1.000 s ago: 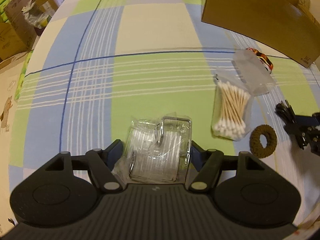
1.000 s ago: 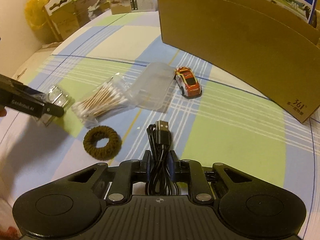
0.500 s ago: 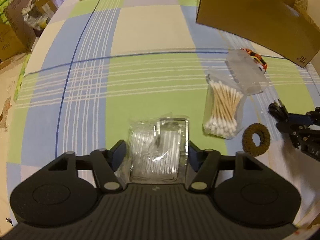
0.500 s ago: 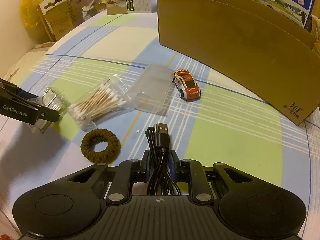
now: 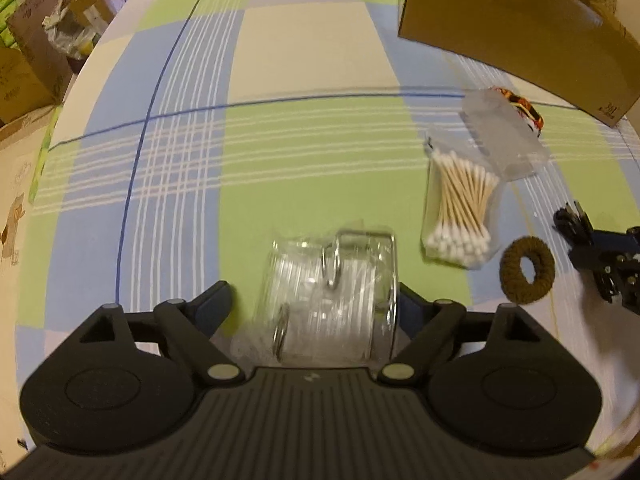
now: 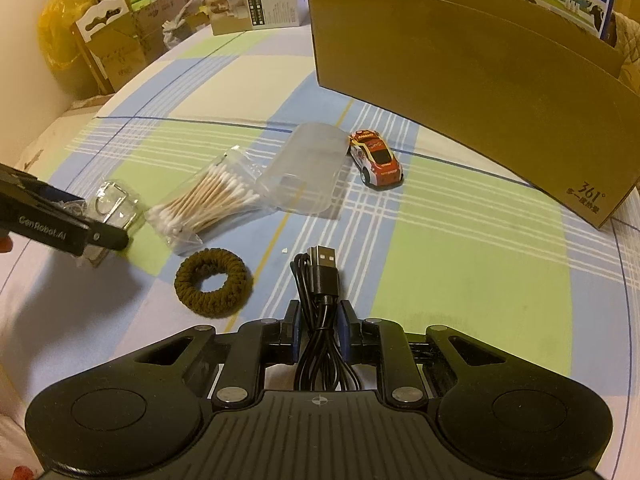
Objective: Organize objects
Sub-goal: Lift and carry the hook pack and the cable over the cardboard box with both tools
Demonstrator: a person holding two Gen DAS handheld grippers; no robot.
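The left gripper (image 5: pixel 316 300) is seen with its jaws wide apart; they have just been opening. A clear packet of metal hooks (image 5: pixel 332 304) lies between the jaws on the checked cloth (image 5: pixel 304 184). The packet leans against the right jaw, and a gap is seen at the left jaw, so it is not squeezed. The right gripper (image 6: pixel 319 320) is shut tight on a black USB cable (image 6: pixel 320 300), whose plug sticks out in front.

All places are told from the bag of cotton swabs (image 5: pixel 460 208). In the left wrist view, the packet of hooks is seen just left of the bag and nearer the camera. A brown hair tie (image 5: pixel 527 270) is seen just right of the bag. A clear plastic lid (image 5: pixel 504 136) is seen touching the far end of the bag. Only a thin strip of the toy car (image 5: pixel 520 106) is seen behind that lid.

In the right wrist view, the whole toy car (image 6: pixel 376 159) is shown, red and white, beyond the bag and just beside the lid (image 6: pixel 308 172). The big cardboard box (image 6: pixel 472 80) is seen well behind the bag. The hair tie (image 6: pixel 214 282) is seen in front of the bag. The left gripper (image 6: pixel 92 232) is seen from the side, over the packet (image 6: pixel 116 204). How wide its jaws stand cannot be told from this side.
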